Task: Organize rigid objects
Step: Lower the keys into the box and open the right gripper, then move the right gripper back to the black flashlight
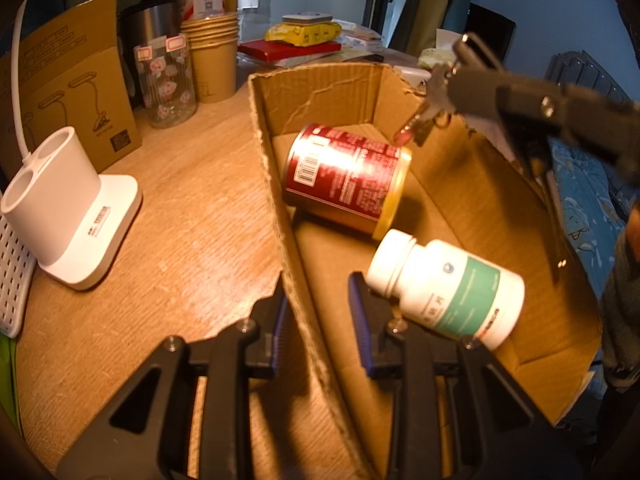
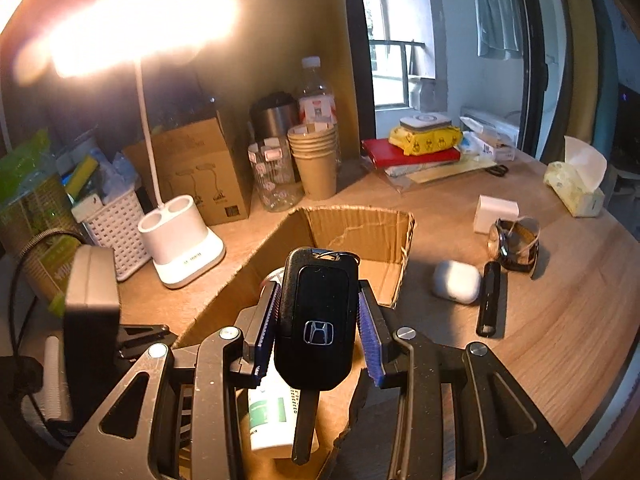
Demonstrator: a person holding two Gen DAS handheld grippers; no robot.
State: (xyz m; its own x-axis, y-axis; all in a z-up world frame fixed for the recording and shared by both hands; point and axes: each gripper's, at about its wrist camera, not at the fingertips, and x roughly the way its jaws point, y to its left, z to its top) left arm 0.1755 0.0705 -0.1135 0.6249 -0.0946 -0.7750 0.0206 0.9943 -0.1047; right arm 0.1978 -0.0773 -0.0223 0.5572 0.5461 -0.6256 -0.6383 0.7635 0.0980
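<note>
An open cardboard box lies on the wooden desk. Inside it a red can rests on its side beside a white bottle with a green label. My left gripper straddles the box's near left wall, one finger outside and one inside; a gap shows beside the inner pad. My right gripper is shut on a black car key fob and hovers over the box, above the bottle. In the left wrist view it hangs over the far right corner, with metal keys dangling below.
A white lamp base, a glass jar and stacked paper cups stand left of the box. To its right lie a white earbuds case, a black stick, a watch, a white charger and tissues.
</note>
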